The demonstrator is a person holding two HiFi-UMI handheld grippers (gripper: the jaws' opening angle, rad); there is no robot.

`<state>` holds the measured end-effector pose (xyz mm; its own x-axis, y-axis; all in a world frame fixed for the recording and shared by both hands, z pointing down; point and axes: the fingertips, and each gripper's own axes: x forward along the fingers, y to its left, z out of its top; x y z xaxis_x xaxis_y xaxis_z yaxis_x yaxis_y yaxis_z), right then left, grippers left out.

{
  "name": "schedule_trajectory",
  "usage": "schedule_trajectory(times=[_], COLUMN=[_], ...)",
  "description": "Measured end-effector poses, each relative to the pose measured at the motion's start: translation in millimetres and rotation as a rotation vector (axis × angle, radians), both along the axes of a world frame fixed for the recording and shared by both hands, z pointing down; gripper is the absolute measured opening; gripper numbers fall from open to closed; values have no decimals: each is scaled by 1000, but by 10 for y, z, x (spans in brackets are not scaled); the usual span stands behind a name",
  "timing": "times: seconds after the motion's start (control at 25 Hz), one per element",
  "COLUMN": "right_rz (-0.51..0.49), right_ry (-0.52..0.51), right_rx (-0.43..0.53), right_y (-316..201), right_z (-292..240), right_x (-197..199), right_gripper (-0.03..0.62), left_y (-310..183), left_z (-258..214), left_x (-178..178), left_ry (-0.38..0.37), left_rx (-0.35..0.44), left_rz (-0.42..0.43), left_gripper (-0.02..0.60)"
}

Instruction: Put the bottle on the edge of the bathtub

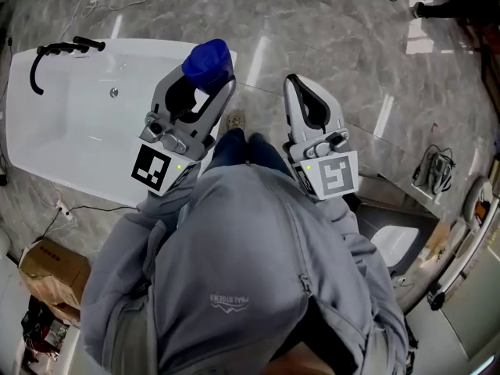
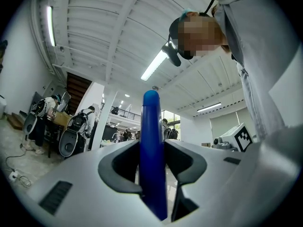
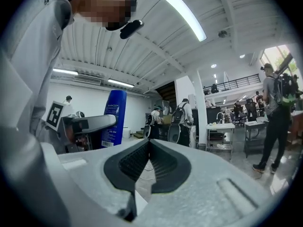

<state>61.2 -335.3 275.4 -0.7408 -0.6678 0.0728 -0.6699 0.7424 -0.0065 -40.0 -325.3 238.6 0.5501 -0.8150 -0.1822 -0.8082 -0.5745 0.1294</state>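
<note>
- Bottle (image 1: 207, 59): blue, pinched between the jaws of your left gripper (image 1: 197, 92), clear of any surface.
- The left gripper view shows the bottle (image 2: 151, 150) running upright through the gap, with a pad pressed on each side. The grip looks solid.
- Your right gripper (image 1: 297, 84) has its jaws pressed together with nothing between them, as its own view (image 3: 147, 143) confirms. It sits at 3 o'clock of the left one, near but apart.
- From the right gripper view, the bottle (image 3: 113, 117) is at 10 o'clock, label side facing.
- The bathtub (image 1: 78, 170) is at 10 o'clock from you, white and empty, with a black faucet (image 1: 58, 51) at its far left end.
- In head view the bottle overlaps the tub's 2 o'clock corner. How high it is above the rim can't be read.
- Progress: pickup is done, placement isn't. The bottle isn't on the rim yet.
- Left to do: bring it over a flat stretch of edge, set it down upright, open the left jaws and back off.
- Risk: the rim looks narrow and glossy, so seat the base fully before letting go.
</note>
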Motion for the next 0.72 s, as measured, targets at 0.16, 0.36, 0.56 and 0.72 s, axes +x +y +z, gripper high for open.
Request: schedule_trajectory(times=[0.16, 0.36, 0.56, 0.72], right_rz=[-52, -143, -209, -248], right_ry=[12, 21, 21, 22], right_rx=[-27, -34, -54, -76], right_y=[-205, -488, -637, -702], right_z=[141, 374, 630, 882], right_x=[-83, -271, -428, -507], right_gripper=[3, 3, 3, 3], left_y=[-166, -373, -510, -610], left_z=[154, 336, 520, 725], left_x=[-77, -182, -223, -251], left_ry=[-1, -14, -19, -43], left_rx=[-23, -22, -8, -5], left_rz=[-38, -101, -125, -137], left_gripper=[153, 153, 153, 153])
